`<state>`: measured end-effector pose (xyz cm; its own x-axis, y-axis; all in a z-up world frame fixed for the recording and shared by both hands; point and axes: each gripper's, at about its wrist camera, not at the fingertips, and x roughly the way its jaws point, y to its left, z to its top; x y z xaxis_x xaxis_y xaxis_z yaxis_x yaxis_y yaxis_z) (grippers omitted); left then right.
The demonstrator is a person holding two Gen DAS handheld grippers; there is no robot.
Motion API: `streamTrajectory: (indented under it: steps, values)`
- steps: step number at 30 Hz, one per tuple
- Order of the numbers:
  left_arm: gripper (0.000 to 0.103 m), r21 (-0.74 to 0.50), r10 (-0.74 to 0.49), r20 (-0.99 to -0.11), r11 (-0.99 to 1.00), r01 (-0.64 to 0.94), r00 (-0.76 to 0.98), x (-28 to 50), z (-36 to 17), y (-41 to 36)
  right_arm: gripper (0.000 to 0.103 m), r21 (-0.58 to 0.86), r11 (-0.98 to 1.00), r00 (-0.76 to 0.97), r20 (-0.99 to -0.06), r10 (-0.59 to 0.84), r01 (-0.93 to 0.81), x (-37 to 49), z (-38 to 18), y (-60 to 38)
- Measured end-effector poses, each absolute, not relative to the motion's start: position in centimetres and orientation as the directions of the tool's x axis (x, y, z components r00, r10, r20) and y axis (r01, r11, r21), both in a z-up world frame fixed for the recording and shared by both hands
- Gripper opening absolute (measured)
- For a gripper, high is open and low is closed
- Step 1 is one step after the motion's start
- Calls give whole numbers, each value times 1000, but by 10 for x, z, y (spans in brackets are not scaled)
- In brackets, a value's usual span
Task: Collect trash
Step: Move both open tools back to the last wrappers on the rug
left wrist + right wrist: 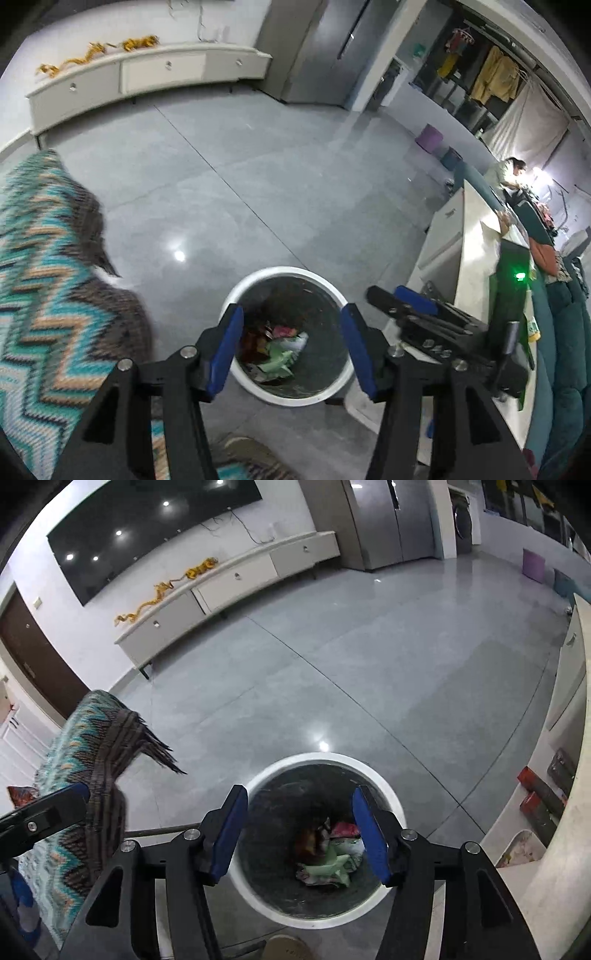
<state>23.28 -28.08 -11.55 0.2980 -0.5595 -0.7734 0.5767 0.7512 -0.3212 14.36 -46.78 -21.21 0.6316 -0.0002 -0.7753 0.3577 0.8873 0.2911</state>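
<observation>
Your left gripper: jaws open, empty | right gripper: likewise | trash, seemingly wrappers, lies on bin bottom, beneath both.

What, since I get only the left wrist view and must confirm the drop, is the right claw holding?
Observer: Nothing. The right claw is open and empty, poised above the white bin.
Operator: Anything stored by the counter on my right?
Observer: Yes, red boxes sit low against its side.
Operator: And on the wall above the long cabinet?
Observer: A large dark screen, reflecting ceiling lights.
</observation>
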Motion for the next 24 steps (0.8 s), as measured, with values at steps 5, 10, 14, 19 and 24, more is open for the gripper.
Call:
streamTrajectory:
  steps: [5, 10, 14, 19, 24]
  values:
    - [53, -279, -518, -750, 812, 513, 412, 224, -95, -217, 59, 312, 911, 699, -714, 38, 270, 134, -165, -432]
    - [54, -236, -451, -725, 873, 427, 521, 217, -76, -137, 59, 306, 938, 737, -670, 91, 162, 137, -125, -381]
    - [54, -223, -389, -710, 915, 337, 587, 214, -69, -67, 58, 297, 952, 746, -650, 147, 70, 145, -101, -334]
    - [55, -178, -254, -699, 967, 182, 668, 218, -73, 19, 58, 277, 959, 731, -643, 229, -57, 163, -84, -266]
    - [55, -150, -184, -714, 983, 108, 676, 236, -89, 63, 58, 269, 950, 701, -647, 300, -158, 186, -82, -208]
